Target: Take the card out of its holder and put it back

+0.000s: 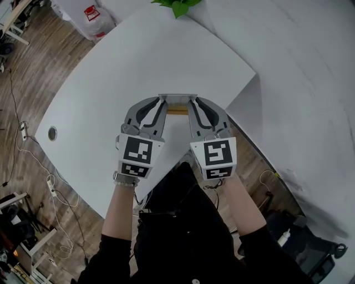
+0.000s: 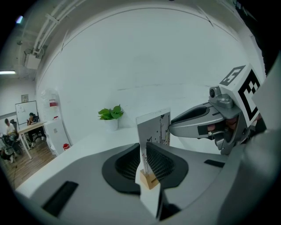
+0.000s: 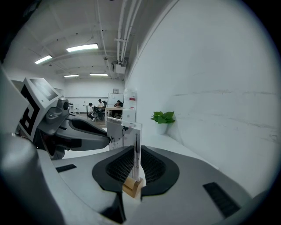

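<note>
- The card point(image 2: 153, 128) is showing white with fine black printed marks.
- The holder point(image 2: 149, 179) is showing pale tan wood.
- The left claw point(image 1: 162, 101) and right claw point(image 1: 193, 101) are showing grey shells with black ribbed pads.
- Their cubes point(image 1: 137, 151) are carrying black-and-white square markers.
- The desk point(image 1: 111, 83) is looking plain white.
- The plant point(image 1: 178, 5) is showing bright green leaves, and its pot point(image 2: 112, 125) is showing white.
- The floor point(image 1: 22, 72) is showing brown wood grain.
- The sleeves point(image 1: 111, 260) are showing black.

Card point(image 2: 153, 129) in holder point(image 2: 149, 179) betw. L tool point(image 1: 162, 101) & R tool point(image 1: 193, 101) (plant point(image 1: 178, 6) behind)
</note>
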`<state>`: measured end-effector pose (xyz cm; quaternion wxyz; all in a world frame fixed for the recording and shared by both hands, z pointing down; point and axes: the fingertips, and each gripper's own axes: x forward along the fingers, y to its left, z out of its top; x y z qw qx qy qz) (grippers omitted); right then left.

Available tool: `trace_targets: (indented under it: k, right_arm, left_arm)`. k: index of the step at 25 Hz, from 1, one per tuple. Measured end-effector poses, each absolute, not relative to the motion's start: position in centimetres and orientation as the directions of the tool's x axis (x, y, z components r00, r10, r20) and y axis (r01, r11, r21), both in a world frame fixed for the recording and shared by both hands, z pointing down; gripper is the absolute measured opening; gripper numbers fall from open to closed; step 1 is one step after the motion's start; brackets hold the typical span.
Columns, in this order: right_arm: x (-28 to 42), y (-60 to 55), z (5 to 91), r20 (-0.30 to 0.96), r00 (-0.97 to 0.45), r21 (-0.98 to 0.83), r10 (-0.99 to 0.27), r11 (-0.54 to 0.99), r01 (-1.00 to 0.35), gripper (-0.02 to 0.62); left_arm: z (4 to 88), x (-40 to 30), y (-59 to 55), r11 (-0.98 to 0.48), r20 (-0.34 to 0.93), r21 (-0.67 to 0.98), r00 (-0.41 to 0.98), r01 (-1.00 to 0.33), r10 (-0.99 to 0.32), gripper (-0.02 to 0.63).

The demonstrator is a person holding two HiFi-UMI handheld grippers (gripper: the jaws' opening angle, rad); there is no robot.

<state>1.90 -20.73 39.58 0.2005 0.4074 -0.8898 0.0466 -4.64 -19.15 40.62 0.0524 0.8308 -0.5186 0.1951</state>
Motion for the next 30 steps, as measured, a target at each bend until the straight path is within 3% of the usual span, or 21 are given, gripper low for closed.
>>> trace_targets:
  k: [30]
  right_arm:
    - [3.0, -17.7, 26.4, 0.210, -0.630, 0.190, -0.748, 0.663, -0.724, 0.075]
  left_arm:
    - [27.3, -3.7, -15.7, -0.422, 0.203, -0.214, 0.383, -0.881, -0.901, 0.049]
